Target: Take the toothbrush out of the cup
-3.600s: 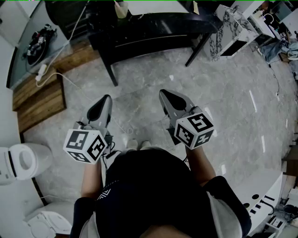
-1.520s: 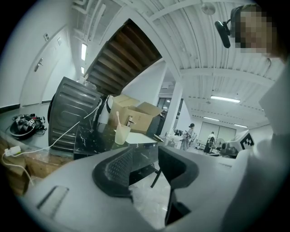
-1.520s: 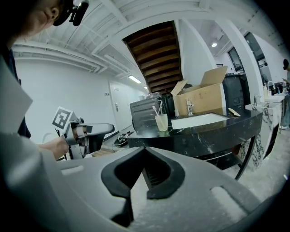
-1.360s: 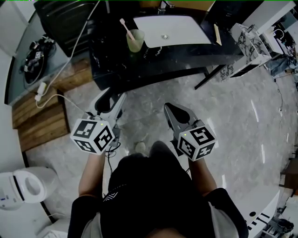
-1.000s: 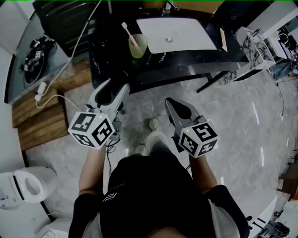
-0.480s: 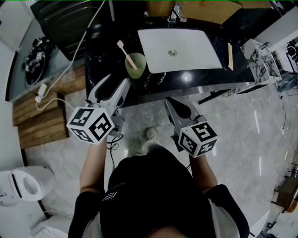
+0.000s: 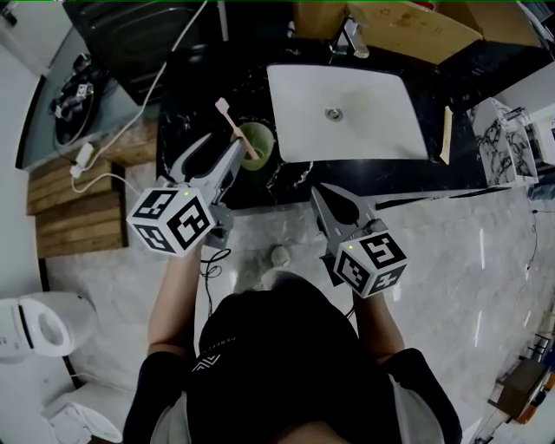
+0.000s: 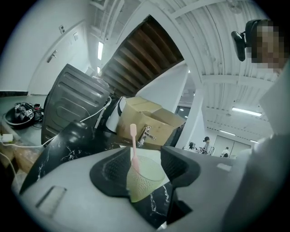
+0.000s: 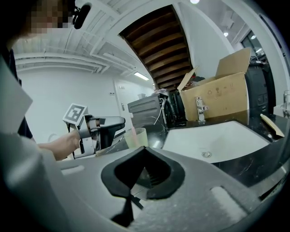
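Note:
A pale green cup (image 7: 258, 144) stands on the black marble counter (image 7: 186, 91), left of the sink. A pink toothbrush (image 7: 227, 117) stands in it and leans to the left, head up. My left gripper (image 7: 222, 145) is open just short of the cup, to its left. In the left gripper view the cup (image 8: 146, 177) and toothbrush (image 8: 132, 144) show between the spread jaws of the left gripper (image 8: 144, 164), which touch nothing. My right gripper (image 7: 323, 194) is shut and empty over the counter's front edge. The right gripper view shows its tips (image 9: 144, 147) together and the cup (image 9: 136, 137) further off.
A white sink basin (image 7: 347, 113) with a faucet (image 7: 351, 39) is set in the counter, and a cardboard box (image 7: 408, 26) stands behind it. A black appliance (image 7: 130, 35) stands to the left of the counter. A wooden platform (image 7: 78, 204) and a toilet (image 7: 35, 325) are at the left.
The person has walked up to the counter, so cup and sink lie closer. My left gripper opened and came forward to the cup. The right gripper stayed shut.

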Motion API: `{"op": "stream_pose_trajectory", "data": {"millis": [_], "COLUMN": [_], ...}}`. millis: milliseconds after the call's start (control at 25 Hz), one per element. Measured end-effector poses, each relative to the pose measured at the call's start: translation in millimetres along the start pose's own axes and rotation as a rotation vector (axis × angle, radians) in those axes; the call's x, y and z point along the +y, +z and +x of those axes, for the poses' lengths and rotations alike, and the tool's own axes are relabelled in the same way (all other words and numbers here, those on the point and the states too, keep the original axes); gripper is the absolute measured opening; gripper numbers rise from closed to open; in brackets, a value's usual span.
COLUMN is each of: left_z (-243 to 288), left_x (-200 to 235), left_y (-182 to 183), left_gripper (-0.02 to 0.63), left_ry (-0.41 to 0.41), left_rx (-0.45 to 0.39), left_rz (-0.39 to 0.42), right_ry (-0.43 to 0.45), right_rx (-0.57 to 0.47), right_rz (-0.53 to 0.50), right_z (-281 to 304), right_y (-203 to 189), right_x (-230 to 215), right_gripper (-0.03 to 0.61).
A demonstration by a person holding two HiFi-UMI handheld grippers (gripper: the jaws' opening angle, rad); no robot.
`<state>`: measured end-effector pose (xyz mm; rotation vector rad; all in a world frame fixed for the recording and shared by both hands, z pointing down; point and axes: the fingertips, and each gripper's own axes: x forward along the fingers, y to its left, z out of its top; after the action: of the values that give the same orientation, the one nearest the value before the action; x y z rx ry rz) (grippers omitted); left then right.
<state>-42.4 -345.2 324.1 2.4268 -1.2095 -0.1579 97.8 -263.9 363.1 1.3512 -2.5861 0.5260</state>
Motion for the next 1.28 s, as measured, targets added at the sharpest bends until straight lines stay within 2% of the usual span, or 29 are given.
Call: {"op": "stream_pose_trajectory", "data": {"millis": [400,640,800,1280], "left_z": [32,37,39,30], "left_x": [20,26,24,16], "left_y": [-3,-2,-2,11], "left_gripper": [0.199,0.121,0.056,0.038], "left_ry": [0.054,0.069,0.056,0.014], "left_rx": [0.026,0.032,0.032,-0.042], "left_rz": [-0.012,0.004,0.009,-0.011], "right_ry": [0.037,0.048,0.055,0.06], "right_rx": [0.033,0.049,0.054,0.055], "right_rz": [0.016,0.022,0.026,0.019], "right_z": [21,30,34,33], "right_y": [3,2,1,-2], "right_x": [-29,-39,-41,-35], "right_gripper": [0.003,0.003,0.003,0.003]}}
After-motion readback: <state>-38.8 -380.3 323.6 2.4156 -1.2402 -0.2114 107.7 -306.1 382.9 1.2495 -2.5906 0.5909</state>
